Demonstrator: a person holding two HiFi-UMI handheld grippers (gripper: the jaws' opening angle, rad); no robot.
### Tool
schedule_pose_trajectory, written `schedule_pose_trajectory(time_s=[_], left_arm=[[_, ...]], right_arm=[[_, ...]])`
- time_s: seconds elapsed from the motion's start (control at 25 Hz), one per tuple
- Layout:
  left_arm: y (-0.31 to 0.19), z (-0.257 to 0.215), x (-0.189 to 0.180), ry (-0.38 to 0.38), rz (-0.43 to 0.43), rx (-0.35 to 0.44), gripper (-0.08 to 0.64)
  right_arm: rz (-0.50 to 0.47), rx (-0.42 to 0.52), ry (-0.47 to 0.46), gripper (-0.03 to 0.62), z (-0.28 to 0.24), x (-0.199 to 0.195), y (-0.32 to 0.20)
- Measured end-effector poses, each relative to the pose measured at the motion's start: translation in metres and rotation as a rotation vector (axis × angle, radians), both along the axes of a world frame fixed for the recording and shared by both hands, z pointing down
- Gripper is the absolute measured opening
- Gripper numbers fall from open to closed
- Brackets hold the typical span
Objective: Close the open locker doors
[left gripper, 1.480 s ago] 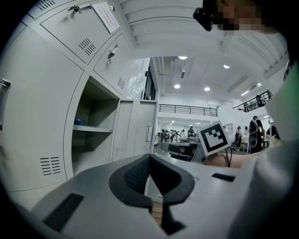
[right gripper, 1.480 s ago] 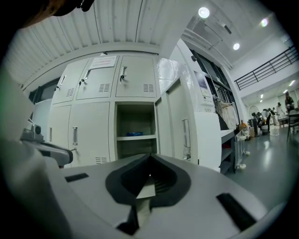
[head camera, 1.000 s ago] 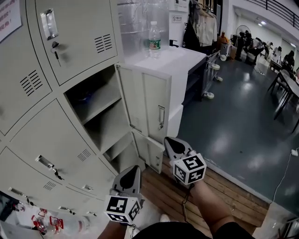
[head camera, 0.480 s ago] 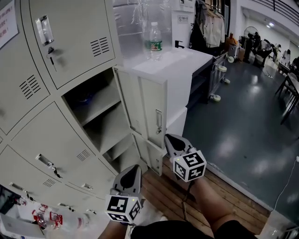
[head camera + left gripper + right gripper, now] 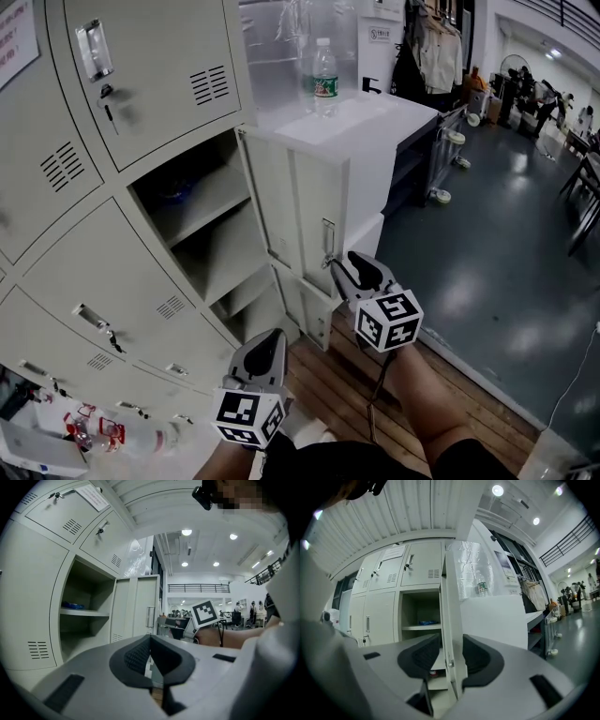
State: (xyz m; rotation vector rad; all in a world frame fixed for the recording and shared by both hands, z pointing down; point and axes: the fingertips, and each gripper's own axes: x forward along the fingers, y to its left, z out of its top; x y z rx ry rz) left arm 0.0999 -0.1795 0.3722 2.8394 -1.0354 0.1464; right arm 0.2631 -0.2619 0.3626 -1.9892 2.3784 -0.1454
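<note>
A grey locker bank has one tall door (image 5: 314,216) swung out, baring a shelved compartment (image 5: 192,216). A smaller door (image 5: 314,317) below it also hangs open. My right gripper (image 5: 342,264) is at the tall door's free edge, just under its handle (image 5: 327,239). Its jaws have just been opening. In the right gripper view the door edge (image 5: 447,620) stands between the parted pads of the right gripper (image 5: 449,651), with a gap on each side. My left gripper (image 5: 270,339) hangs lower, shut and empty; the left gripper (image 5: 150,641) faces the open compartment.
A water bottle (image 5: 324,77) stands on a white cabinet (image 5: 375,122) right behind the open door. Wooden boards (image 5: 337,394) lie underfoot, dark floor to the right. Plastic bottles (image 5: 103,445) lie at the lower left. The neighbouring locker doors (image 5: 150,66) are closed.
My right gripper has moved forward and up to the tall door's free edge, and its jaws now stand apart around it. The left gripper has stayed put.
</note>
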Motion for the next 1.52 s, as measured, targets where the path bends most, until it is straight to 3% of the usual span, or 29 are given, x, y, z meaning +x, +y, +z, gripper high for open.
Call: schedule_pose_trajectory(time_s=[0.64,0.88,1.52], left_arm=[[-0.038,-0.008,-0.025,0.014,-0.023,0.027,0.003],[-0.044,-0.007,-0.022,0.02,-0.013,0.024,0.003],[-0.041,-0.003,-0.025,0.027,-0.019,0.009,0.003]], right_arm=[[0.013,-0.006,0.007,0.179,-0.003,0.0,-0.042],[0.003,-0.019,0.037,0.1,-0.003,-0.002,-0.046],[-0.152,-0.027,0.097,0.104,-0.004,-0.053,-0.033]])
